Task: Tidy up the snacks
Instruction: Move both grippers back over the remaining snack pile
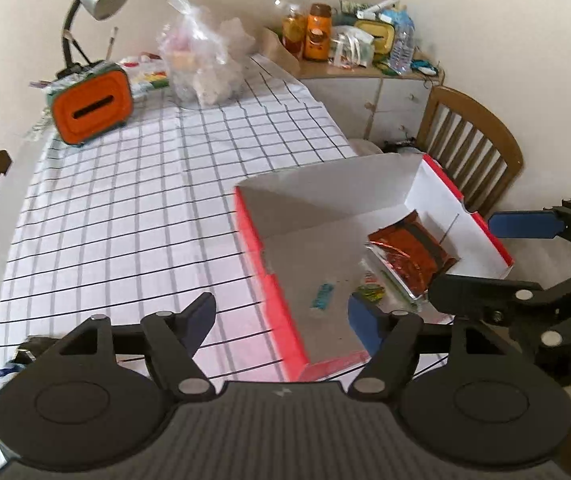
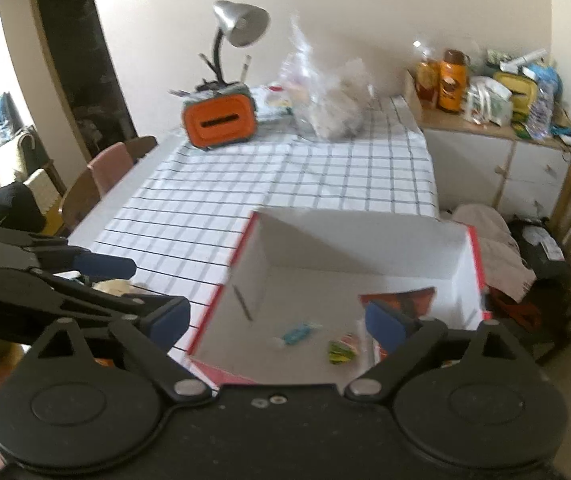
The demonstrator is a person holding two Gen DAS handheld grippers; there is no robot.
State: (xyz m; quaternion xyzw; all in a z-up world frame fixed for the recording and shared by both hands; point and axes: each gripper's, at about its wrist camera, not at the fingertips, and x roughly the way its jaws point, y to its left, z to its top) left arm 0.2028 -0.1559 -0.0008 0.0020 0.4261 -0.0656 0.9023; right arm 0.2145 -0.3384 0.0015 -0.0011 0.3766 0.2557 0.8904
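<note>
Above the red-edged box (image 1: 437, 184) of snacks (image 1: 409, 256), left gripper (image 1: 281, 316) and right gripper (image 2: 277, 324), both released.

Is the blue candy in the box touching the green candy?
Apart. The right wrist view shows the blue candy and the green candy lying on the floor of the box with bare white cardboard between them.

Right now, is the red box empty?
No, the red box holds an orange foil packet and two small wrapped candies.
</note>
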